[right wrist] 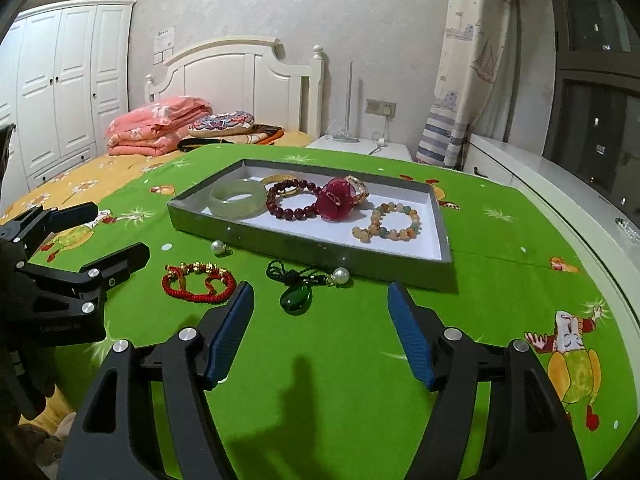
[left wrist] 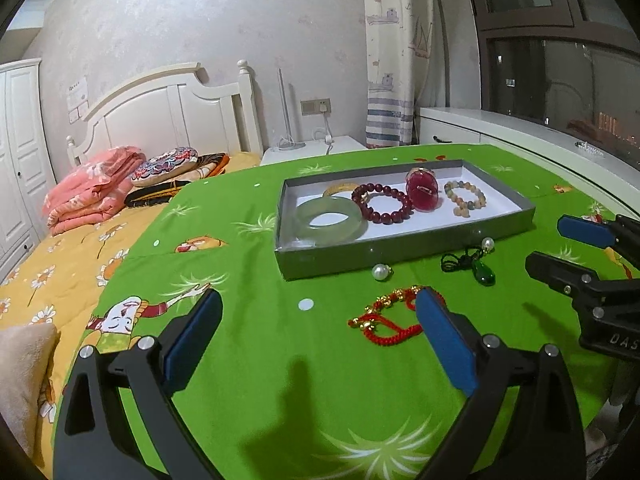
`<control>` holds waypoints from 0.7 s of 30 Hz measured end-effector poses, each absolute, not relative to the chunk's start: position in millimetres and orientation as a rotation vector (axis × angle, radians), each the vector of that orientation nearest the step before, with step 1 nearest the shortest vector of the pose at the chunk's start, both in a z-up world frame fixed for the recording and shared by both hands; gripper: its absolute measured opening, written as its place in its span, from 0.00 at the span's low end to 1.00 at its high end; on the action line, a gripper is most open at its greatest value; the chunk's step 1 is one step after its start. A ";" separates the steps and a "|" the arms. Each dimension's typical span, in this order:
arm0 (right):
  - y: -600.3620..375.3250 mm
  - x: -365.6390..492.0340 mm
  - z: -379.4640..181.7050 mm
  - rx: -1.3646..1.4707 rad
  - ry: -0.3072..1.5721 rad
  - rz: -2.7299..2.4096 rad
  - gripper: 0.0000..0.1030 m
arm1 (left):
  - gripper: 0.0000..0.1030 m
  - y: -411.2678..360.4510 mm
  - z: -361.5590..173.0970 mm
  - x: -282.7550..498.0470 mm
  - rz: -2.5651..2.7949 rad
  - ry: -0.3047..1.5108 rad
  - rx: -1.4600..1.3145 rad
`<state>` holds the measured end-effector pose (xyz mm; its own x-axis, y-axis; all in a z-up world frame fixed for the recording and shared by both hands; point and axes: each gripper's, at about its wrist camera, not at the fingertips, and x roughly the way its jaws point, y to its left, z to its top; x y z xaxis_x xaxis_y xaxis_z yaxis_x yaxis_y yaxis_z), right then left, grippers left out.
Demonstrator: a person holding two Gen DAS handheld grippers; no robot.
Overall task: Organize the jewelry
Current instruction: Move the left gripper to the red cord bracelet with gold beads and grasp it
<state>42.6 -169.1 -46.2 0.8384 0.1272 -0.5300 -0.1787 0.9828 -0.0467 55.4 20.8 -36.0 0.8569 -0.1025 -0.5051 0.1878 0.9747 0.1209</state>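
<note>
Both grippers hover low over the green cloth (left wrist: 280, 360), side by side. The left gripper (left wrist: 320, 320) and right gripper (right wrist: 320, 316) hold their jaws spread wide, empty.

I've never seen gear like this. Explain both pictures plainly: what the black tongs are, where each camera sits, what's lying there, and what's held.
Each picture comes from a camera mounted on hand-held tongs, looking along the blue-padded fingers. One shows the left tongs, the other the right tongs; each also glimpses the other pair. Both are open and hold nothing. On the green cloth a grey tray holds bracelets. Outside it lie a red bracelet, a green pendant and two pearls.
</note>
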 end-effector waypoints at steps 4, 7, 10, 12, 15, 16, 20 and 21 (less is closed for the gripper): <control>-170.2 40.2 -48.4 -0.086 0.540 0.178 0.63 | 0.93 19.0 -38.2 60.1 -0.173 0.531 0.167; -174.2 39.6 -48.0 -0.061 0.533 0.181 0.63 | 0.93 18.6 -38.2 60.3 -0.181 0.528 0.169; -176.6 39.8 -47.5 -0.045 0.530 0.180 0.63 | 0.93 19.0 -37.7 58.4 -0.178 0.519 0.167; -176.0 40.6 -47.7 -0.048 0.534 0.182 0.63 | 0.93 18.1 -36.5 55.8 -0.171 0.507 0.175; -175.2 40.6 -47.9 -0.050 0.535 0.184 0.63 | 0.93 14.8 -34.5 48.9 -0.181 0.477 0.188; -175.4 40.7 -47.9 -0.049 0.535 0.186 0.63 | 0.93 13.6 -34.1 48.7 -0.205 0.486 0.183; -178.0 39.7 -47.9 -0.034 0.530 0.196 0.63 | 0.93 5.7 -35.4 50.1 -0.351 0.564 0.157; -178.7 39.4 -47.7 -0.030 0.529 0.198 0.63 | 0.93 2.4 -36.6 50.6 -0.359 0.579 0.172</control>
<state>39.4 -178.7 -47.7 0.8446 0.1799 -0.5042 -0.1955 0.9805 0.0224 50.6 2.4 -36.6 0.7774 -0.2829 -0.5618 0.3784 0.9238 0.0585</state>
